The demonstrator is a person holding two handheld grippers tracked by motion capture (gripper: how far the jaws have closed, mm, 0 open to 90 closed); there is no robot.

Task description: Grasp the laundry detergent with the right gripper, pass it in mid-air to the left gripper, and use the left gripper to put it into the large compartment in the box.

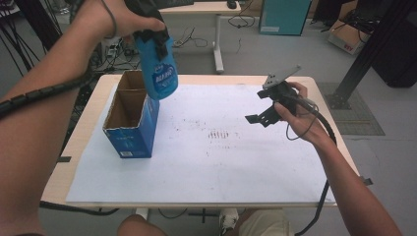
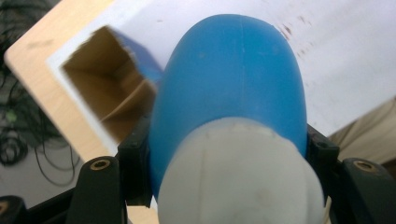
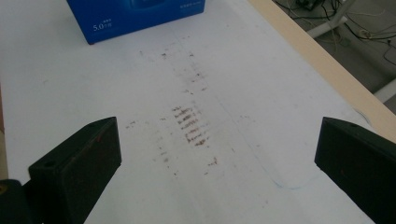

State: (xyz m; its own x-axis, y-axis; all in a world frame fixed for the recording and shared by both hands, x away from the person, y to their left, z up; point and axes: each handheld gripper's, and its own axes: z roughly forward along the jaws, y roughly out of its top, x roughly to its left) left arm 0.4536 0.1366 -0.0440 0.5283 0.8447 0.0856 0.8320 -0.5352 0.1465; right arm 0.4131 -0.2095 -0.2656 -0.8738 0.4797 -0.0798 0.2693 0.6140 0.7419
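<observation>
My left gripper (image 1: 156,40) is shut on a blue bottle (image 1: 160,73) and holds it in the air, bottom end down, above the open blue cardboard box (image 1: 132,123). In the left gripper view the bottle (image 2: 233,93) with its white end near the camera sits clamped between both jaws, and the box's brown inside (image 2: 109,93) lies below it. My right gripper (image 1: 263,115) hovers over the right half of the white sheet (image 1: 221,162), jaws wide apart with nothing between them. The right gripper view looks over the stained sheet (image 3: 196,130) toward the box (image 3: 135,16).
The box has a cardboard divider inside and stands at the table's left. Brown smudges (image 1: 219,133) mark the sheet's middle. The wooden table edge (image 1: 339,142) runs close to my right hand. Cables and a desk leg (image 1: 218,44) lie on the floor beyond.
</observation>
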